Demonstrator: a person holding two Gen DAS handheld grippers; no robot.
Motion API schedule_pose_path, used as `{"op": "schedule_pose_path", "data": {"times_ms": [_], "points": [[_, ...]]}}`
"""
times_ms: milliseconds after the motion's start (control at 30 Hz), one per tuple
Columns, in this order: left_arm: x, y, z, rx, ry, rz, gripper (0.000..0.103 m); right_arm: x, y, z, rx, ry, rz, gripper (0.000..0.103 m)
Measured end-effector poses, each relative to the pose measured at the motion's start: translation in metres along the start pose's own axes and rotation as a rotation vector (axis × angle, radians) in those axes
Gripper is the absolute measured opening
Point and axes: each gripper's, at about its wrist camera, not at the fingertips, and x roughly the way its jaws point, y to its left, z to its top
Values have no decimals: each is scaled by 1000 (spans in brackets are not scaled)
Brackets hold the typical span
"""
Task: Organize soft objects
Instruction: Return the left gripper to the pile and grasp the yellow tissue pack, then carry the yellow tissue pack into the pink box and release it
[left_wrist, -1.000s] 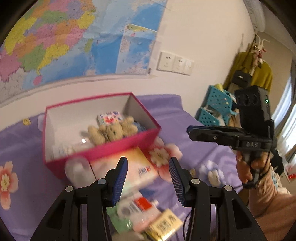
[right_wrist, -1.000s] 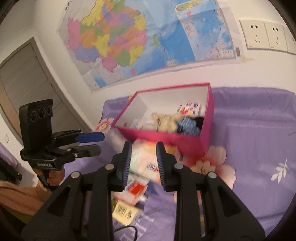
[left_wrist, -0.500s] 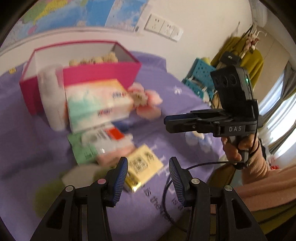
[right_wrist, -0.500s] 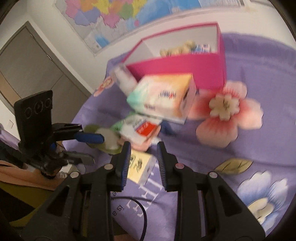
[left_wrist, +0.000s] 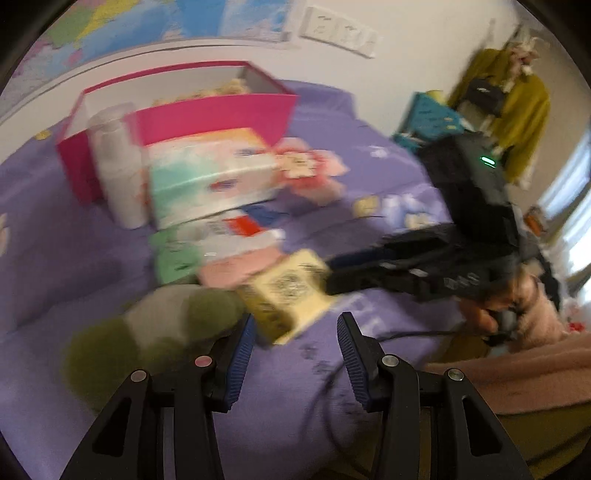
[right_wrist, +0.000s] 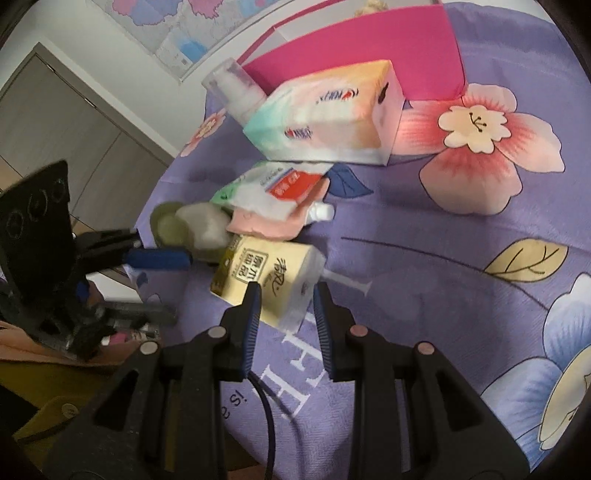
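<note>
A pink box (left_wrist: 218, 110) stands open on the purple bed, with a plush toy inside. In front of it lie a large tissue pack (right_wrist: 328, 110), a white roll (right_wrist: 236, 88), small wipe packs (right_wrist: 280, 192), a yellow tissue pack (right_wrist: 269, 277) and a green-grey soft toy (left_wrist: 162, 325). My right gripper (right_wrist: 286, 291) is open, its fingers either side of the yellow pack's near corner. My left gripper (left_wrist: 295, 332) is open and empty, just in front of the yellow pack (left_wrist: 288, 295), beside the soft toy.
The bed has a purple flowered sheet (right_wrist: 461, 229). A black cable (right_wrist: 269, 406) runs under the right gripper. A map and sockets are on the wall behind. Blue crates (left_wrist: 432, 122) and hanging clothes are at the right in the left wrist view.
Both grippers have dropped from facing the box and moved in low toward the pile in front. The right gripper now straddles the yellow pack's corner.
</note>
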Motion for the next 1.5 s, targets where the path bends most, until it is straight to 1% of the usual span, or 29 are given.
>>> {"op": "schedule_pose_path", "data": {"times_ms": [100,300,367,433,500,600,733,867,1100,1200,1267,1333,1500], "points": [[0,14,3,-36,-4,-15,47,1,0,-1,4,-10,4,31],[21,15,-2,-56,56,-82,47,3,1,-4,19,-28,19,31],[30,17,-3,-81,79,-109,44,1,1,-4,13,-27,20,31],[35,15,-3,-91,87,-116,44,2,2,-5,10,-26,25,31],[36,13,-3,-91,83,-110,41,2,4,-5,1,-33,9,31],[33,9,0,-85,78,-128,41,-3,4,-5,3,-42,3,31],[25,-1,7,-50,44,-136,41,-17,8,-3,-17,-71,-15,31],[10,-6,19,-23,-7,-150,41,-33,12,1,-41,-109,-27,31],[-13,-10,50,11,-99,-146,41,-58,19,20,-81,-188,-49,31],[-19,-10,66,27,-133,-133,41,-68,19,34,-96,-232,-61,31],[-24,-10,81,44,-158,-109,41,-74,20,46,-111,-263,-68,31],[-27,-9,96,54,-183,-93,41,-82,20,63,-123,-301,-83,31],[-30,-4,134,70,-221,-53,41,-93,14,100,-126,-363,-97,31]]}}
